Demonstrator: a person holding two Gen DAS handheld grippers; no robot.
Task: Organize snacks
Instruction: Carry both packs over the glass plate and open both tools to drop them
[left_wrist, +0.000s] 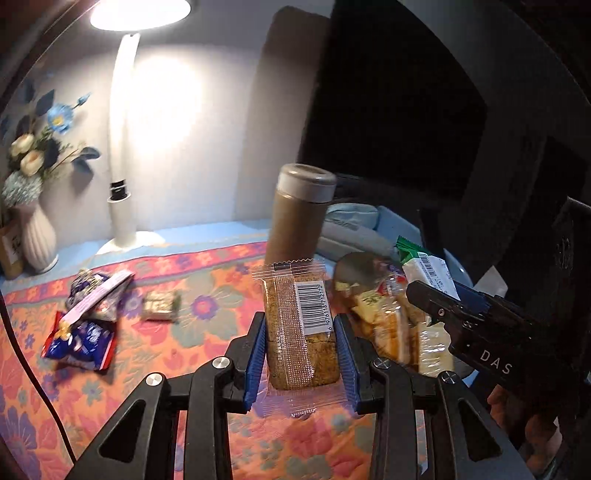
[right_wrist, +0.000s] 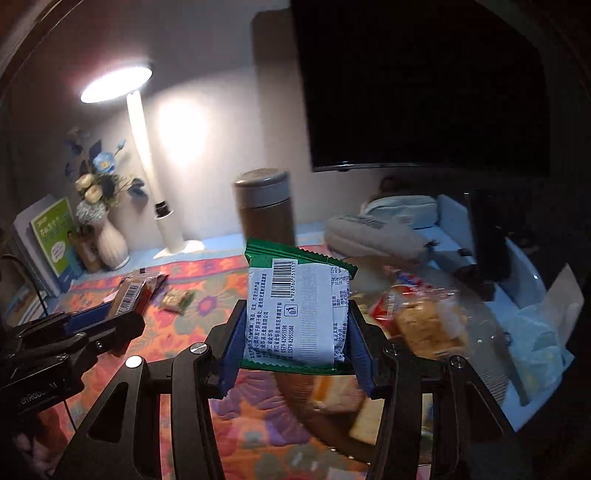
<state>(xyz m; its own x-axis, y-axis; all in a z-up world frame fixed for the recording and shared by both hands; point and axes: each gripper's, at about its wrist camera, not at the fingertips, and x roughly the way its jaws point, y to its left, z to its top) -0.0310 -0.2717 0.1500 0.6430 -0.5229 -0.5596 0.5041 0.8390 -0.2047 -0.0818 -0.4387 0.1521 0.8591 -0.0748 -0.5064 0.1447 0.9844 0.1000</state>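
My left gripper (left_wrist: 301, 354) is shut on a brown cake bar in a clear wrapper (left_wrist: 299, 332), held above the floral cloth. My right gripper (right_wrist: 297, 343) is shut on a green and white snack packet (right_wrist: 299, 314); it also shows in the left wrist view (left_wrist: 428, 273), over a clear bowl (right_wrist: 491, 332) that holds several wrapped snacks (left_wrist: 391, 325). The left gripper and its bar show at the left of the right wrist view (right_wrist: 125, 299). Loose packets lie on the cloth: a blue and red pile (left_wrist: 85, 317) and a small green one (left_wrist: 160, 304).
A brown thermos (left_wrist: 297, 218) stands just behind the held bar. A white desk lamp (left_wrist: 123, 147) and a vase of flowers (left_wrist: 37, 236) stand at the back left, with books (right_wrist: 51, 240) beside them. A dark monitor (right_wrist: 417, 85) hangs at the back right above pale pouches (right_wrist: 384, 225).
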